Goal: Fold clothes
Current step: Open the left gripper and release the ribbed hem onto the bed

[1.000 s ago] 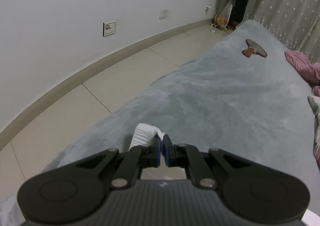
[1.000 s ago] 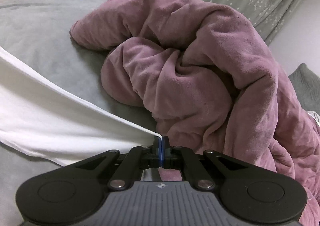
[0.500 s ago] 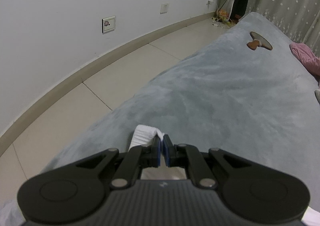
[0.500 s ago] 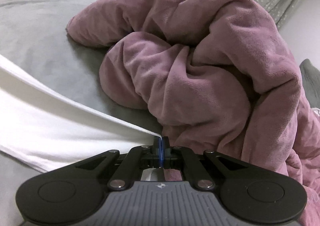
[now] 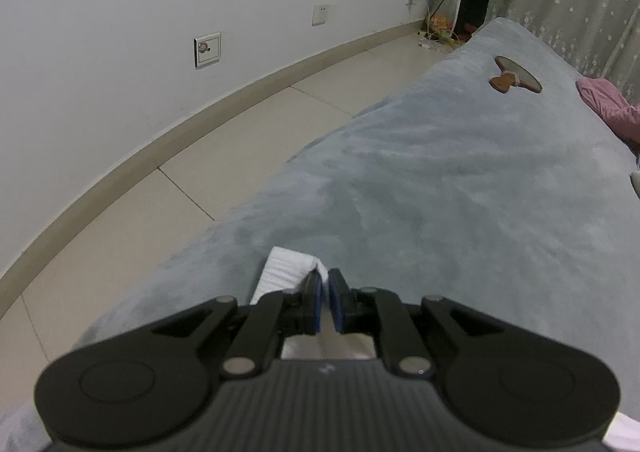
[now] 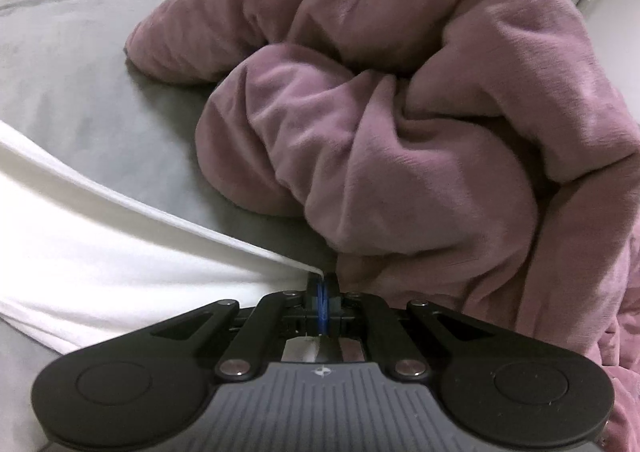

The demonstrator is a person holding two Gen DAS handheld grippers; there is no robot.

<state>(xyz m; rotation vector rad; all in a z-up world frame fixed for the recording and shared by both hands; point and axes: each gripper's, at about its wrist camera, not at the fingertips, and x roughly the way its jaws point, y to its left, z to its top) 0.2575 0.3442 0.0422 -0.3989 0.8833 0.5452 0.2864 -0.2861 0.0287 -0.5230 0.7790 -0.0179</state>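
1. Between the two tongs, a white soft-cotton garment (image 6: 100, 252) is stretched over the grey plush bed cover (image 6: 80, 63); its upper hem runs as a taut edge from the left of the right wrist view down to the right tongs.
2. Right tongs (image 6: 322, 294): the blue-padded jaws are pressed together on a thin corner of the white garment, with no gap visible between them.
3. Left tongs (image 5: 325, 292): the blue pads stand nearly together with a bunched white fold of the garment (image 5: 286, 272) pinched at their tips; the fold bulges out on the left side of the jaws.
4. Both grasped corners sit low, just above the bed cover; whether the cloth between them rests on the bed everywhere cannot be told.
5. Just beside the right tongs, to the right, a large crumpled mauve fleece blanket (image 6: 420, 123) is heaped on the bed; whether it touches the garment's hem cannot be told.
6. Farther up the bed lies a wooden-handled table-tennis paddle (image 5: 516, 79), well apart from the garment, flat on the grey cover.
7. Left of the bed in the left wrist view is a pale tiled floor (image 5: 168, 187), then a white wall (image 5: 120, 11) with a square wall socket (image 5: 207, 49).
8. Behind the bed hangs a grey star-patterned curtain (image 5: 568, 3).
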